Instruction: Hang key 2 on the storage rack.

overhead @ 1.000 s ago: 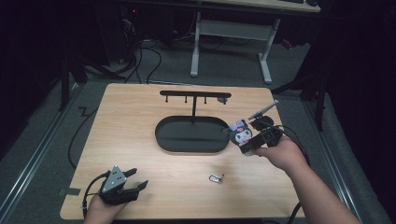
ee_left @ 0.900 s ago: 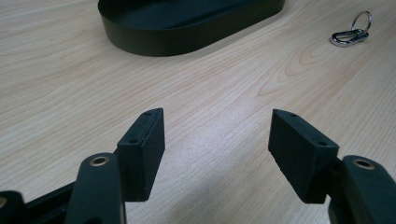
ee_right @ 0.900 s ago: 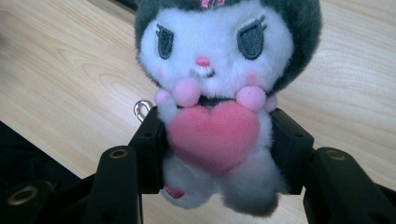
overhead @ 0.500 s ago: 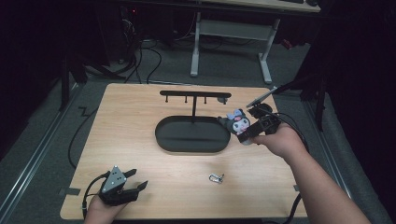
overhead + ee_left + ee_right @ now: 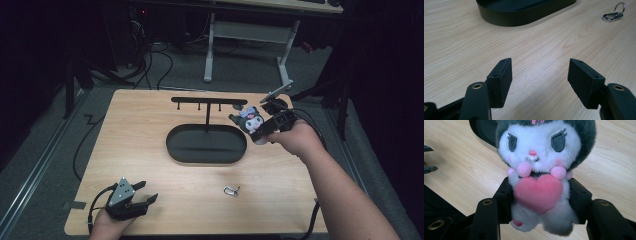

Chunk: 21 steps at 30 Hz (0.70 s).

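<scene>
In the high view, the right gripper [image 5: 260,127] is held above the right side of the wooden table [image 5: 150,165], its jaws clamped on a small plush toy [image 5: 250,120] with a dark hood and white face; the toy hangs in the air just beside the right end of the black stand's crossbar [image 5: 207,101] and above the right end of the oval black tray [image 5: 206,145] at the stand's foot. A silver key clip [image 5: 230,190] lies on the table nearer the person, well apart from the toy. The left gripper [image 5: 142,202] rests at the near left corner of the table. In the left gripper view, its two black jaws stand wide apart with bare wood between them, holding nothing; the tray [image 5: 524,15] and the key clip [image 5: 614,15] lie beyond. In the right gripper view, the jaws press on both sides of the plush toy [image 5: 539,170] at its body, behind a pink heart [image 5: 537,193] on its front.
</scene>
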Each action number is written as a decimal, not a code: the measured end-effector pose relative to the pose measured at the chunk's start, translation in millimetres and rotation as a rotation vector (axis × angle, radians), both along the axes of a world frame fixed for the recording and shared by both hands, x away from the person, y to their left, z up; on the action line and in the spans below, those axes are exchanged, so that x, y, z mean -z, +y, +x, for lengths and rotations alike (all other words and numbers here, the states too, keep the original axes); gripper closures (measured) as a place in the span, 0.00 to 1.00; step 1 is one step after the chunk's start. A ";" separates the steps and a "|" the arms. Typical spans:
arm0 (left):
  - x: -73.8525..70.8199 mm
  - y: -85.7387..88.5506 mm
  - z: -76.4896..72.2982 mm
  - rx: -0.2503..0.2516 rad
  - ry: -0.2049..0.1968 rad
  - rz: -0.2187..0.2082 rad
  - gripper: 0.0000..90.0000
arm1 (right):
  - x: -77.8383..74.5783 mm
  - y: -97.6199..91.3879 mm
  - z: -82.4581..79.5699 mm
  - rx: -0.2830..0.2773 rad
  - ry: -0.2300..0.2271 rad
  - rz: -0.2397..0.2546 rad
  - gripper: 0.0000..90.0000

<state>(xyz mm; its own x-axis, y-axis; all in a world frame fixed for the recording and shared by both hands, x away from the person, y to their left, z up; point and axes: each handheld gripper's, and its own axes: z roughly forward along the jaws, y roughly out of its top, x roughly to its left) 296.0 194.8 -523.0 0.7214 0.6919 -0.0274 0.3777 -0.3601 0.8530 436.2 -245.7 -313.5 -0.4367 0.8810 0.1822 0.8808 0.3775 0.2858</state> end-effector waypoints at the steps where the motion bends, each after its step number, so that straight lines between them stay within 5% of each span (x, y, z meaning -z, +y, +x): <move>1: 0.1 0.0 0.1 0.000 0.002 -0.001 0.41 | -1.3 0.5 0.9 0.000 0.000 -0.002 0.54; 21: 0.1 0.8 0.7 0.004 0.008 0.004 0.41 | -15.9 12.0 24.2 0.012 -0.027 -0.004 0.54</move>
<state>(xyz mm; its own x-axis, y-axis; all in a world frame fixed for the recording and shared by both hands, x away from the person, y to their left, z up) 296.6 195.6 -523.1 0.7238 0.6893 -0.0309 0.3833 -0.3645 0.8486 460.5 -233.8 -297.6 -0.4306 0.8870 0.1669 0.8773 0.3678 0.3084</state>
